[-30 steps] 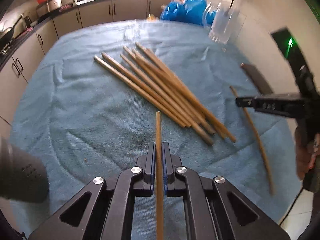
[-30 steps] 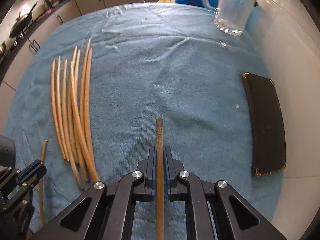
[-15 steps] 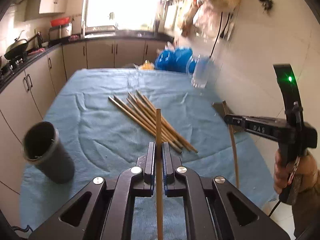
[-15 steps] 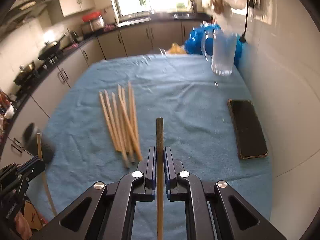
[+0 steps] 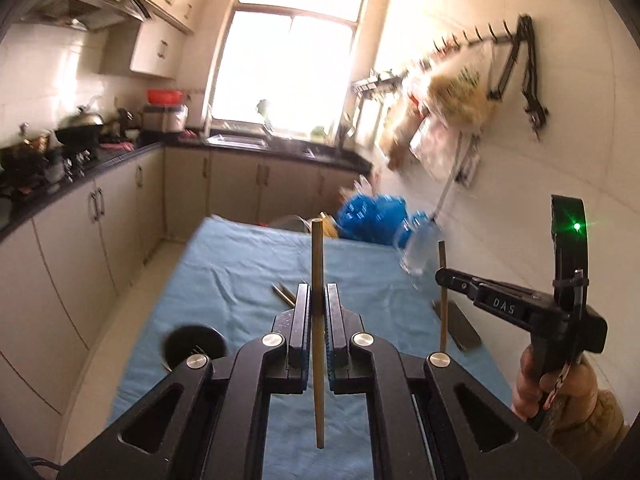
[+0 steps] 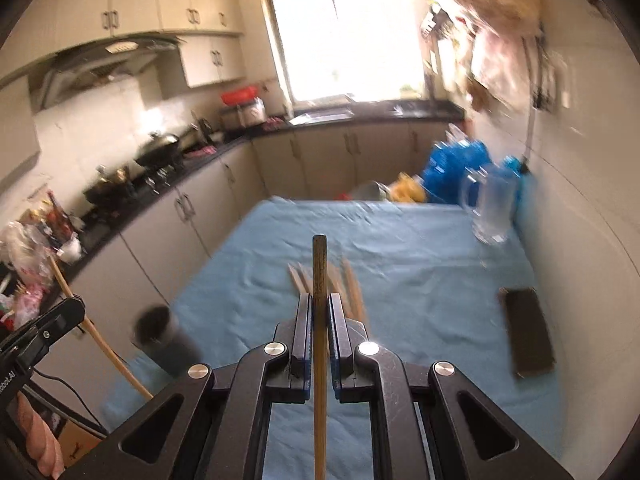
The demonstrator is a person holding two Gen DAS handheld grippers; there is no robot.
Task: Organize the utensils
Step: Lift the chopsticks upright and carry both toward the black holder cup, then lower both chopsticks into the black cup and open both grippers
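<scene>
A chopstick is sitting clamped in the left hand-held gripper, above the bench. The right hand-held gripper is gripping a second chopstick. Loose chopsticks are lying mid-bench, a dark cup standing near its left edge.

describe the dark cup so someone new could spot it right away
Start at the blue cloth covering the table. Go to its near left corner, on the side of the cabinets. There stands the dark cup, a round open-topped holder; the chopsticks lying mid-cloth are pale wood, and the phone by the wall is flat.
</scene>
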